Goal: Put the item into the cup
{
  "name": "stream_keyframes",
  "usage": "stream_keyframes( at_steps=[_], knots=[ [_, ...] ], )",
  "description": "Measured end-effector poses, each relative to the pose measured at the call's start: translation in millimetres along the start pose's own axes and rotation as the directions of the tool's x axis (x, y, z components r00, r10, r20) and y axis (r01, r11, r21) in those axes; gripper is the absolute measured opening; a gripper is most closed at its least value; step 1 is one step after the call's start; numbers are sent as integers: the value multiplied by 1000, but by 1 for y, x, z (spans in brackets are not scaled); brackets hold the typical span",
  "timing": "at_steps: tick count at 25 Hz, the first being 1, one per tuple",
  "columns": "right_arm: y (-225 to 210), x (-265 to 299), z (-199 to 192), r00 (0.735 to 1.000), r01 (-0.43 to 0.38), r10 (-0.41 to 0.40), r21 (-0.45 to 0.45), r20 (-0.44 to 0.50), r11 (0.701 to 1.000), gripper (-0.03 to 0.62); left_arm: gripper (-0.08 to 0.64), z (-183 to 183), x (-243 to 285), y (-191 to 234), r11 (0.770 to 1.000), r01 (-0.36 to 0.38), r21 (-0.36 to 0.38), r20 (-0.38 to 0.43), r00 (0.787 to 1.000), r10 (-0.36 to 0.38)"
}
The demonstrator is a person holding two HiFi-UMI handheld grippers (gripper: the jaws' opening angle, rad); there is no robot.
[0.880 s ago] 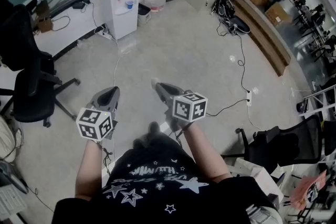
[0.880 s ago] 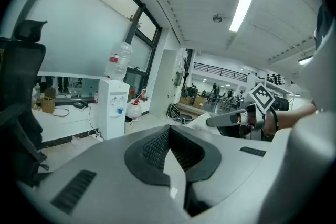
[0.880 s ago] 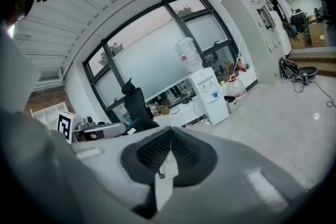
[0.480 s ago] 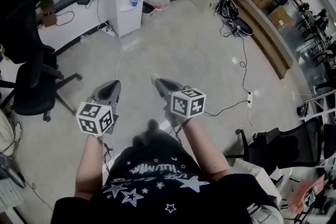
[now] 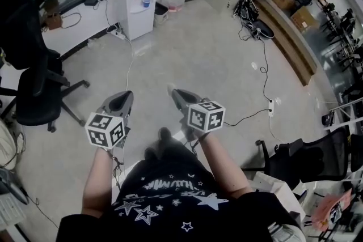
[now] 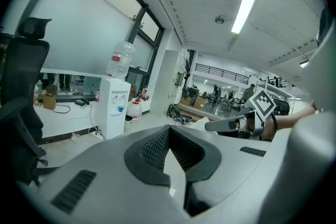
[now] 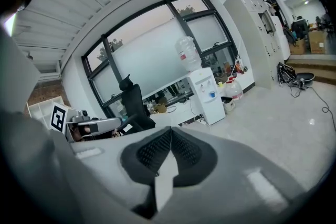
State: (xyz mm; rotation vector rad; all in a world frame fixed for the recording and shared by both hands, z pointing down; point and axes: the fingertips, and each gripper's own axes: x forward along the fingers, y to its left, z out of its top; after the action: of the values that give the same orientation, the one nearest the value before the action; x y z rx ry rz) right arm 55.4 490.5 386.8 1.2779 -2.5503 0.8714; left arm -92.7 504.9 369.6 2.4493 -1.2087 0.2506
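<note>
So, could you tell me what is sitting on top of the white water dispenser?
A large clear water bottle stands on the white water dispenser. Its mouth is covered where it meets the dispenser's top, and its water level is too small to tell.

- Neither the cup nor the item can be made out in any of the three views
- The left gripper (image 5: 126,94) is held low in front of the person, pointing forward, its jaws closed tip to tip with nothing between them
- The right gripper (image 5: 173,90) is level with it, a little apart, its jaws likewise closed on nothing
</note>
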Motion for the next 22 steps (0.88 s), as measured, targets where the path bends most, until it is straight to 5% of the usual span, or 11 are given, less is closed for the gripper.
stream_keyframes(
  at_steps=[11,22],
  knots=[
    [-44,43,6,1000,3,-3,57,-10,998,0,6,-4,48,18,1000,12,-17,-49,999,-13],
    [-131,130,84,999,-32,34,77,-25,997,0,5,43,159,76,998,-35,-59,-75,997,31]
  ],
)
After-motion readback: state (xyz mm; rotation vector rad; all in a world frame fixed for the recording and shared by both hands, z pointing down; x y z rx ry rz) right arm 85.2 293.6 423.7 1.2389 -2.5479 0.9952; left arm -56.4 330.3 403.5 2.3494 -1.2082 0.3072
